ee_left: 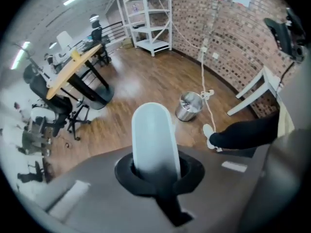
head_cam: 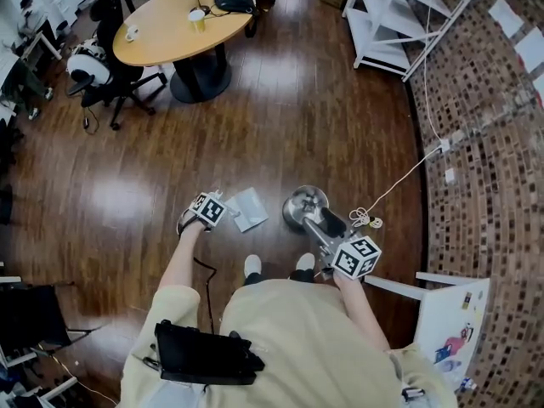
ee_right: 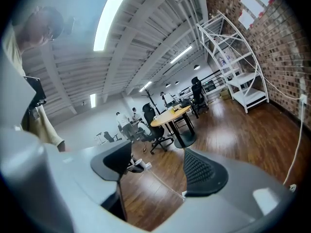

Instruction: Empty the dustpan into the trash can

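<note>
Dustpan [head_cam: 246, 208], pale grey, low by the wooden floor [head_cam: 280, 117], just left of the trash can [head_cam: 304, 206] and apart from it; resting on the boards or lifted clear, impossible to tell. Pale rounded handle [ee_left: 153, 135] upright in the left gripper view, pinched at its base by the black jaws of the left gripper [ee_left: 159, 173], closed tight round it. Left marker cube [head_cam: 209, 209] right beside the dustpan in the head view, at the end of a forearm reaching down.

Trash can round, shiny metal, upright on the floor, just ahead of the person's white shoes [head_cam: 252, 266]; visible again past the handle in the left gripper view, near one shoe and a dark trouser leg [ee_left: 243, 132].

Right gripper [ee_right: 158, 171] just right of the can, with its marker cube [head_cam: 357, 257] close to the body. Right jaws spread, pinching nothing; only floor in the gap, plus a thin pale line too fine to identify.

White cable [head_cam: 399, 181] from the brick wall [head_cam: 484, 143] down to a small coil near the can. Farther off, oval worktop [head_cam: 161, 32] carrying a yellow cup [head_cam: 197, 19], black office chair [head_cam: 110, 79] at its left, white shelving [head_cam: 382, 24] against the brick.
</note>
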A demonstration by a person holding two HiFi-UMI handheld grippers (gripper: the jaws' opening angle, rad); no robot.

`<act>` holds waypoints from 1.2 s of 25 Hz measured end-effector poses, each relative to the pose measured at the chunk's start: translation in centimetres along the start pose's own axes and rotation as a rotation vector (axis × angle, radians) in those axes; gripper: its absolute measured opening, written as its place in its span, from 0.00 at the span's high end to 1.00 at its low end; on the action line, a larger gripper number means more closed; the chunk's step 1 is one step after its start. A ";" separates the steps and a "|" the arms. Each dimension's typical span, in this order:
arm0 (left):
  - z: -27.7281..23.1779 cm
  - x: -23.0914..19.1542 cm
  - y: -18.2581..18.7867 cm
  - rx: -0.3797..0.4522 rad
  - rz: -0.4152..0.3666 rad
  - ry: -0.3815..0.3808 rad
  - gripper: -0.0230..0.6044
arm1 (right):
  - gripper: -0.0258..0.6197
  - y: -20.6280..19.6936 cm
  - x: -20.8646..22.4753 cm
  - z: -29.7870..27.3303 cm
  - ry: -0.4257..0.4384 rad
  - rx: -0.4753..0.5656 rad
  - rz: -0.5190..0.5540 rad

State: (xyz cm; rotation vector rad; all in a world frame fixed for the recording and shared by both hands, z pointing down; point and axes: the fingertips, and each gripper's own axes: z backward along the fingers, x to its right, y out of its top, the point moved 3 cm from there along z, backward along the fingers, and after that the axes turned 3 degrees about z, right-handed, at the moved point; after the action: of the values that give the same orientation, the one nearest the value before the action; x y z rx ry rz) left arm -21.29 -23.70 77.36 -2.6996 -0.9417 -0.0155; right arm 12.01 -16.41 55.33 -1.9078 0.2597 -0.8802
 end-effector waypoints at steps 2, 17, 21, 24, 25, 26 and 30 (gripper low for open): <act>-0.4 -1.5 -0.6 0.003 0.031 0.082 0.96 | 0.46 -0.5 -0.3 -0.4 0.008 -0.005 -0.002; 3.7 -6.9 -8.6 0.003 0.212 0.307 0.22 | 0.46 0.3 -0.9 -1.4 0.068 0.021 -0.005; 7.7 -7.1 -8.7 0.080 0.248 0.333 0.20 | 0.46 0.3 -1.0 -1.3 0.080 0.026 -0.005; 12.0 -7.6 -8.8 0.127 0.251 0.397 0.19 | 0.46 0.5 -1.1 -1.1 0.073 0.038 -0.005; 13.7 -7.7 -8.6 0.158 0.268 0.415 0.19 | 0.46 0.6 -1.1 -1.0 0.067 0.044 -0.004; 15.4 -7.8 -8.3 0.198 0.291 0.430 0.19 | 0.46 0.8 -1.1 -0.9 0.061 0.052 -0.002; 22.0 -7.6 -5.2 0.409 0.357 0.446 0.19 | 0.46 1.9 -1.2 -0.2 0.032 0.090 0.021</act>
State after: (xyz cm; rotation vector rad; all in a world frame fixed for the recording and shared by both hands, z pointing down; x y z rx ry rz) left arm -32.21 -18.54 56.82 -2.2988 -0.2872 -0.3033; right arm 11.33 -16.88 53.22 -1.8061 0.2553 -0.8948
